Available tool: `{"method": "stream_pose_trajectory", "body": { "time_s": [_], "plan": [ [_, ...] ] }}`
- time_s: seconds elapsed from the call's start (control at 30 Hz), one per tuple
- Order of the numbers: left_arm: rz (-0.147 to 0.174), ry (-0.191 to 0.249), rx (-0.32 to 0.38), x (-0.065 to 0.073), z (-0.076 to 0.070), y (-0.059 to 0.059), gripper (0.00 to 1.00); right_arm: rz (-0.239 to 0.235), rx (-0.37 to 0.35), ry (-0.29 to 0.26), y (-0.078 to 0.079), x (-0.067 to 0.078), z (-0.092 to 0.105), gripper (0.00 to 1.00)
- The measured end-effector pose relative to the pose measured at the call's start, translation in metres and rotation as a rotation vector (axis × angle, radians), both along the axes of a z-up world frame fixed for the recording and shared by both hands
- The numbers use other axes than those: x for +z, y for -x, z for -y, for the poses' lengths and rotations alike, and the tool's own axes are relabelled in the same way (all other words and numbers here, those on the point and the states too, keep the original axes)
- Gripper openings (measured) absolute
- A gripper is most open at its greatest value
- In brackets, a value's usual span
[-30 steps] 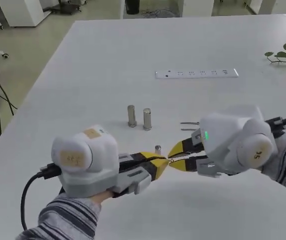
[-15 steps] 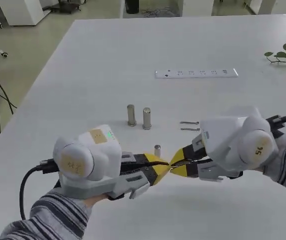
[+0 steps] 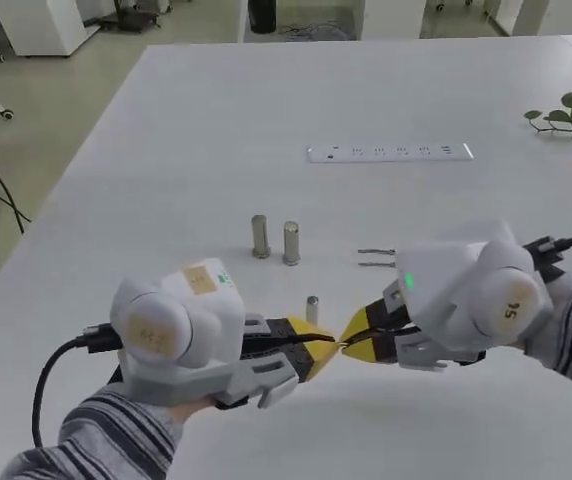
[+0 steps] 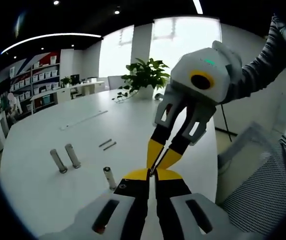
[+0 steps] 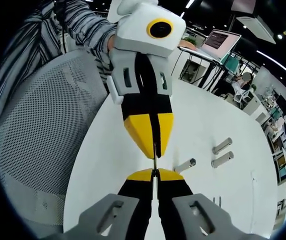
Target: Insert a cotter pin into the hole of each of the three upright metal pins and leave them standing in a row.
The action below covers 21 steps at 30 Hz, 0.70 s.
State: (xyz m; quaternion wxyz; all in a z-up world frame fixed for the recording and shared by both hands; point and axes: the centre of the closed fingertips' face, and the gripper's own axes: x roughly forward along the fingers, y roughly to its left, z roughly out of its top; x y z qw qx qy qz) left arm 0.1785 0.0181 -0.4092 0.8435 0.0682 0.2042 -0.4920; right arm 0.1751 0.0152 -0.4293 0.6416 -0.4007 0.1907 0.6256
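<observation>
One cotter pin [image 5: 154,157], a thin dark sliver of wire, spans the small gap between the two sets of yellow tips, its long axis running left to right along the line joining them. Left gripper [image 3: 318,343] and right gripper [image 3: 358,345] meet nose to nose over the near part of the table [image 3: 216,120]. Both have their jaws closed, each pinching one end of the wire as far as the gripper views show. Target looks to be the near metal pin [image 3: 312,308], a short, upright, dull silver cylinder. It stands just far of the tips and slightly left, so the left gripper's nose is the closer one. Its cross hole is too small to make out, and which way it faces cannot be told. Judgement: the cotter pin lies level already, so the coming move needs it released to one gripper and then lined up with that hole. Two more metal pins [image 3: 276,240] stand side by side farther off, left of centre. Spare cotter pins [image 3: 376,258] lie flat to the right of them, well apart from the grippers. A power strip [image 3: 389,153] lies beyond, and a plant sprig [image 3: 566,108] sits at the far right edge.
</observation>
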Motion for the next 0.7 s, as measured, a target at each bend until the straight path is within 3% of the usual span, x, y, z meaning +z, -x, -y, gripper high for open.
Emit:
{"method": "stream_pose_trajectory", "body": {
  "time_s": [0.07,0.2,0.37,0.7],
  "plan": [
    [0.005,-0.006,0.024,-0.001,-0.002,-0.003,0.02,0.0,-0.009,0.003,-0.001,0.0,0.001,0.0],
    [0.025,-0.021,0.051,-0.002,-0.005,-0.008,0.15,0.013,-0.049,0.022,-0.008,-0.002,0.006,0.0],
    [0.04,-0.04,0.102,-0.006,-0.01,-0.015,0.2,0.026,-0.119,0.066,-0.021,-0.009,0.015,0.0],
    [0.047,-0.069,0.216,-0.023,-0.021,-0.032,0.26,0.01,-0.203,0.085,-0.037,-0.017,0.018,0.0]
  ]
}}
